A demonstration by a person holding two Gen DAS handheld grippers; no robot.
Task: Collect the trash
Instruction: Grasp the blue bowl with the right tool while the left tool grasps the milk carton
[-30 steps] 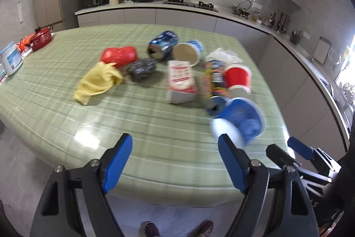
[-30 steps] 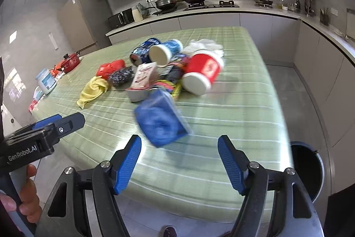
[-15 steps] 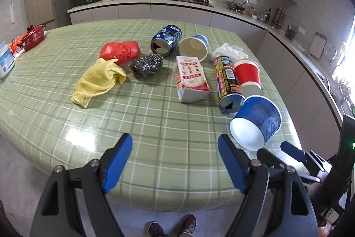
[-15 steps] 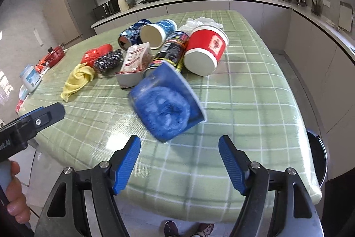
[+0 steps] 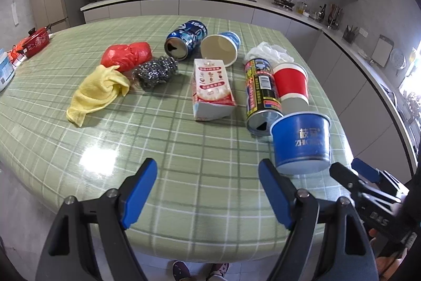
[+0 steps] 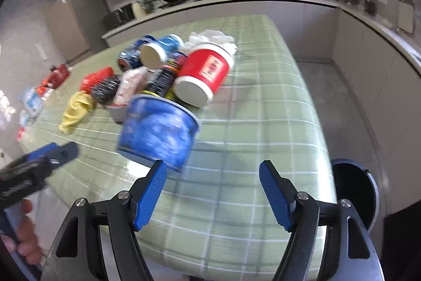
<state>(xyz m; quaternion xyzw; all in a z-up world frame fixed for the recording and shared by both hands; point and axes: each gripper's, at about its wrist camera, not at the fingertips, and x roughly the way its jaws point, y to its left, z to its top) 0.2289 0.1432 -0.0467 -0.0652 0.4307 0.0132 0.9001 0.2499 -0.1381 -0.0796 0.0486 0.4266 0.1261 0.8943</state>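
Just ahead of the right claw [image 6: 211,191], the blue paper bowl [image 6: 158,133] is being seen mouth-down on the worktop [image 6: 263,123], its lower rim just past the claw's left pad. Half a second earlier this bowl was lying on its side with the open mouth toward the left wrist camera; it has since rolled or tipped over, and it is blurred in the right view, so it is being judged possibly still moving. Both claws are being held released, with nothing between the pads: the left claw [image 5: 208,191] is being kept over bare green cloth, the bowl to its right front. Further ahead, the black can [image 5: 260,94], red cup [image 5: 290,82], carton [image 5: 213,86] and the other litter are being left untouched. To the right of the right claw, below the worktop edge, a dark bin [image 6: 352,191] is being seen. No item is being judged collected yet; the bowl is being taken as the likely first pick.
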